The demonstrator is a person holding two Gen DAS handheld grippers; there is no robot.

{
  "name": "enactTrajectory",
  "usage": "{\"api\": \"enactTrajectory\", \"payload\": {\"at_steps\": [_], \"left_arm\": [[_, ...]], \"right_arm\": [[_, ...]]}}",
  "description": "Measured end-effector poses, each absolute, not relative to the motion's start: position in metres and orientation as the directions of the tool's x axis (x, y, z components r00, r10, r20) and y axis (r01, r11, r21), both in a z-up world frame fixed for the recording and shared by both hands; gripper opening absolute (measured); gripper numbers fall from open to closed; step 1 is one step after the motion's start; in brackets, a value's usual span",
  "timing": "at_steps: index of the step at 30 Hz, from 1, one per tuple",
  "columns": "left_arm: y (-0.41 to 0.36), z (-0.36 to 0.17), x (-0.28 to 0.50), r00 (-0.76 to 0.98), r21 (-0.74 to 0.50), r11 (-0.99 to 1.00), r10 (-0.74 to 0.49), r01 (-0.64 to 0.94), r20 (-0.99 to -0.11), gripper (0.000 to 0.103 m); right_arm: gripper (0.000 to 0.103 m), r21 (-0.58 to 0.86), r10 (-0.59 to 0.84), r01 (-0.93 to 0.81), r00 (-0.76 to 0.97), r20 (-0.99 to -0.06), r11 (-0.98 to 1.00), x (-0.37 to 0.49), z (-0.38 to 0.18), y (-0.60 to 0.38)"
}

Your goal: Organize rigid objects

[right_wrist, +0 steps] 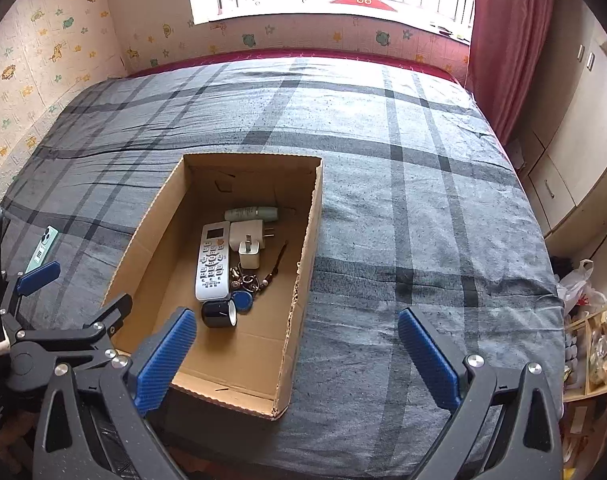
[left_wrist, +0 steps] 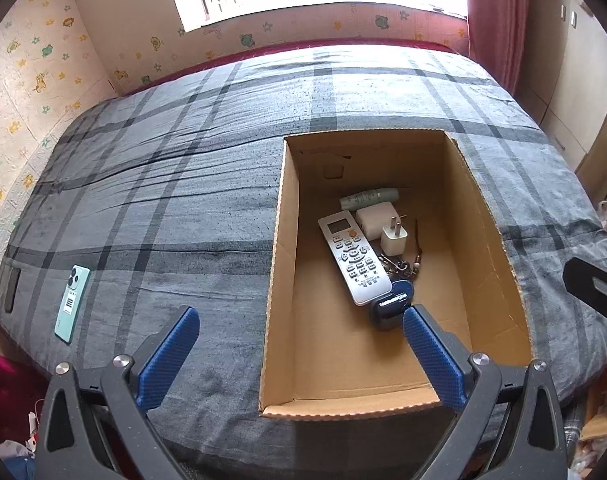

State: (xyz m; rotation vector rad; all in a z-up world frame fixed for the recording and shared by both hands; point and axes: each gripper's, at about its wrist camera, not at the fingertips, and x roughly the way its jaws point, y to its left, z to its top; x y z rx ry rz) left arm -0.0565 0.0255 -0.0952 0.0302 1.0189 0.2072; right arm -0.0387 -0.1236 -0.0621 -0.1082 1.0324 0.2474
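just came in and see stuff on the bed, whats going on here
A person is tidying small hard items into a cardboard box on the bed, with a two-finger tool in each hand. The remote, two white chargers, a small bottle, keys and a dark cylinder already lie in the box. Both the left tool and the right tool are open and hold nothing. A green phone lies on the bedcover outside the box.

A grey bedspread [right_wrist: 383, 208] crossed by darker plaid stripes carries a plain brown cardboard box [right_wrist: 303, 280]. Inside, ahead of the blue ribbed fingers [right_wrist: 163, 360], lie a white remote [right_wrist: 212, 264], white chargers [right_wrist: 249, 254], a pale green bottle [right_wrist: 250, 213] and a dark cylinder [right_wrist: 217, 314]. A mint phone [left_wrist: 72, 304] lies beyond the left finger.
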Motion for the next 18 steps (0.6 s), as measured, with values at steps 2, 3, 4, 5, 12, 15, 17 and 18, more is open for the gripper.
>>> {"api": "enactTrajectory", "payload": {"at_steps": [2,3,4,5,12,15,17,18], "left_arm": [[0.020,-0.086,-0.062,0.521,0.127,0.979,0.193,-0.160,-0.831,0.103],[0.017,-0.081,-0.065,0.527,0.126,0.979,0.194,-0.162,-0.828,0.103],[0.015,-0.077,-0.067,0.532,0.125,0.979,0.193,-0.161,-0.825,0.103],[0.012,-0.073,-0.070,0.541,0.120,0.980,0.187,-0.156,-0.820,0.103],[-0.007,-0.052,-0.083,0.567,0.104,0.986,0.160,-0.130,-0.808,0.103],[-0.014,-0.047,-0.088,0.568,0.091,0.988,0.146,-0.125,-0.810,0.103],[-0.019,-0.044,-0.090,0.574,0.082,0.990,0.133,-0.114,-0.808,0.103],[-0.022,-0.043,-0.091,0.577,0.081,0.991,0.129,-0.107,-0.807,0.103]], "right_arm": [[0.103,0.028,0.154,-0.251,0.499,-0.853,0.968,-0.043,-0.056,-0.126],[0.103,0.026,0.153,-0.250,0.502,-0.851,0.968,-0.045,-0.052,-0.127],[0.103,0.026,0.152,-0.247,0.507,-0.849,0.969,-0.047,-0.049,-0.129],[0.103,0.028,0.153,-0.244,0.512,-0.845,0.969,-0.048,-0.046,-0.130],[0.103,0.029,0.138,-0.208,0.535,-0.833,0.978,-0.057,-0.029,-0.143],[0.103,0.036,0.138,-0.195,0.538,-0.832,0.980,-0.060,-0.025,-0.149],[0.103,0.040,0.137,-0.188,0.536,-0.833,0.981,-0.063,-0.024,-0.152],[0.103,0.039,0.136,-0.187,0.537,-0.833,0.981,-0.064,-0.023,-0.153]]}}
